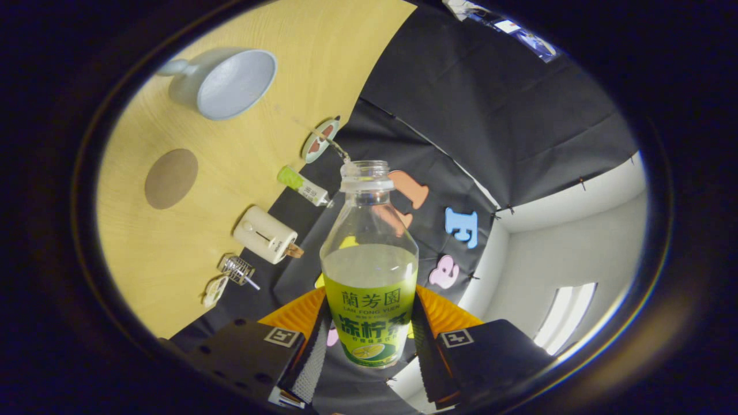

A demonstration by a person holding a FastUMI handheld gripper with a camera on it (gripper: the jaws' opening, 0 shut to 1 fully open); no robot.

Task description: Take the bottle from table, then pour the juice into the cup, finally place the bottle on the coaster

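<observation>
1. Gripper view: the gripper (pixel 370 340) has the bottle (pixel 369 265) clamped between its two fingers (pixel 305 357), which press on the labelled lower body from either side. The cap is off and the neck points away from the fingers.

2. The view is rolled hard over, so the desk (pixel 190 230) stands up along one side. The pale cup (pixel 228 83) lies beyond the bottle's mouth, well apart from it, its opening turned towards the camera.

3. A thin thread of liquid seems to leave the mouth and arc towards the cup; it is faint, so I cannot tell whether it lands inside.

4. The step in hand looks like the pour. To do it well, the mouth should come closer over the cup, since a long arc is likely to miss the rim.

5. The bottle is about half full, so a slow, even tilt should keep the flow from gulping and splashing.

6. The round brown coaster (pixel 171 178) lies bare on the desk, near the cup. The grip should stay firm, as the bottle must end upright there.

7. Small items line the desk's edge near the stream, among them a white box (pixel 265 234) and a green-capped tube (pixel 302 185); they may catch drips.
</observation>
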